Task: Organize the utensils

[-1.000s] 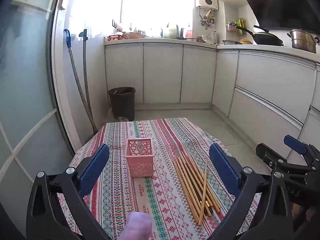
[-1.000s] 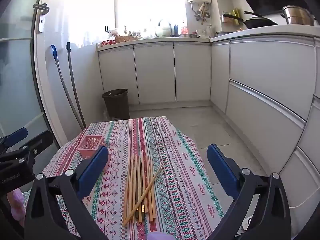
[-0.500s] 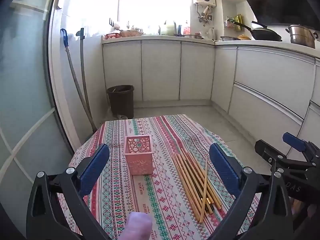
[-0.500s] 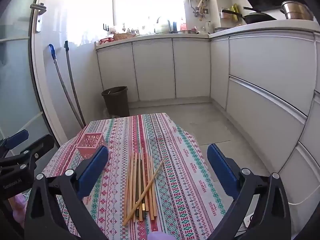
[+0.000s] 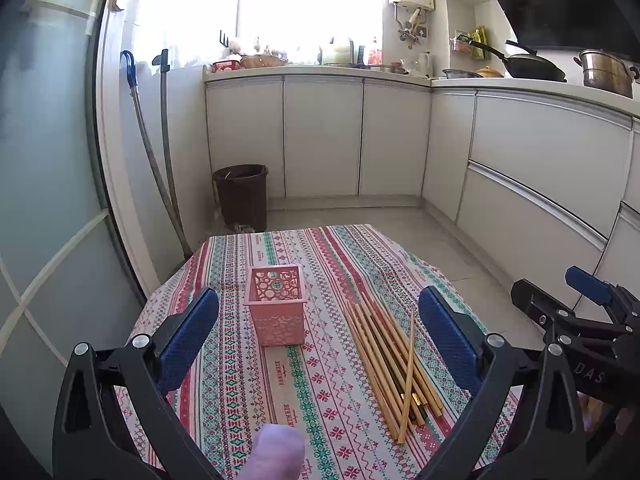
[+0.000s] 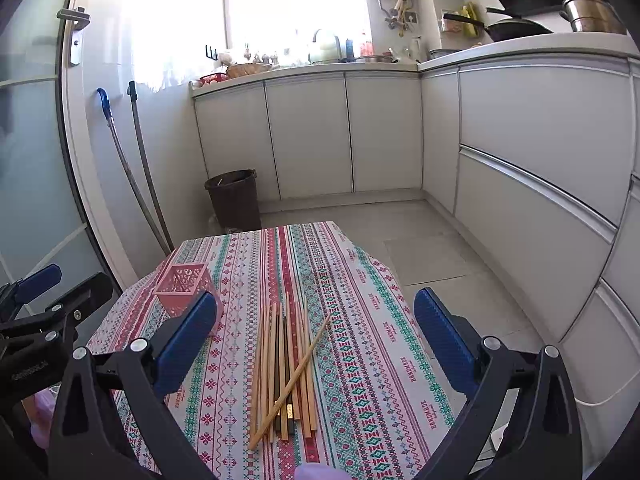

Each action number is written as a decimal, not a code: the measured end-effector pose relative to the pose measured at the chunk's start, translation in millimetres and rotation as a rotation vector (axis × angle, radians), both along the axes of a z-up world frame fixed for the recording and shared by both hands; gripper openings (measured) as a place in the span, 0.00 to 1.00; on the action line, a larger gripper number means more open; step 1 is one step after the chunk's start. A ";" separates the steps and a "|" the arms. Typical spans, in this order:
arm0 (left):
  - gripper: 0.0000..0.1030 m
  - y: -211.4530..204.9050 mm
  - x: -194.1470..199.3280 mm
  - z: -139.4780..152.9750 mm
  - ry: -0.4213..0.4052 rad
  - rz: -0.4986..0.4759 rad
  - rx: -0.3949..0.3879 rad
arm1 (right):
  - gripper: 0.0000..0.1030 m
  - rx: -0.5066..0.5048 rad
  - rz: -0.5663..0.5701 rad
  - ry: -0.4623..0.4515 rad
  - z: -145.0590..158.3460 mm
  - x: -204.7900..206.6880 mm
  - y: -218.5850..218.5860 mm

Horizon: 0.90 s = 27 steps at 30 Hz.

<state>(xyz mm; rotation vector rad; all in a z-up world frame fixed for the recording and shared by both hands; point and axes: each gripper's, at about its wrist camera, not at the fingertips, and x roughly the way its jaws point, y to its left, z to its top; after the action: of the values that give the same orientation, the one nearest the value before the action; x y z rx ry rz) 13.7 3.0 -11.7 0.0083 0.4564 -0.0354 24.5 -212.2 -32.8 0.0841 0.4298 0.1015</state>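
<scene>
Left gripper: black frame, textured blue pads, jaws wide apart, empty, held above the near edge of the table. Right gripper: same build, jaws wide apart, empty.

Square pink perforated plastic basket: upright, left of table centre, open top.

Bundle of long thin wooden chopsticks: lying flat, roughly parallel, right of the basket and apart from it; one pale stick lies crosswise on top.

Striped red, green and white patterned tablecloth: covers the table.
</scene>
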 end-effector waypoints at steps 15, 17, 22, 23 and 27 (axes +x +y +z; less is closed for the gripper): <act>0.93 2.9 2.2 -3.2 0.013 0.008 -0.009 | 0.94 -0.003 -0.005 0.020 -0.1 2.3 -1.6; 0.93 2.4 2.3 -3.5 0.014 0.008 -0.009 | 0.94 -0.001 -0.005 0.021 -0.7 2.1 -2.1; 0.93 2.6 3.3 -3.8 0.018 0.010 -0.008 | 0.94 -0.003 -0.006 0.024 -1.1 2.4 -1.6; 0.93 2.8 3.5 -4.1 0.019 0.011 -0.008 | 0.94 -0.003 -0.006 0.024 -1.3 2.3 -1.6; 0.93 3.4 4.1 -4.5 0.022 0.016 -0.012 | 0.94 -0.004 -0.006 0.026 -1.3 2.5 -1.4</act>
<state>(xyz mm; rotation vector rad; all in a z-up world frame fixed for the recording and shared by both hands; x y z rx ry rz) 17.8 6.4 -16.2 -0.0072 0.4786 -0.0229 27.0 -213.6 -34.1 0.0826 0.4554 0.0938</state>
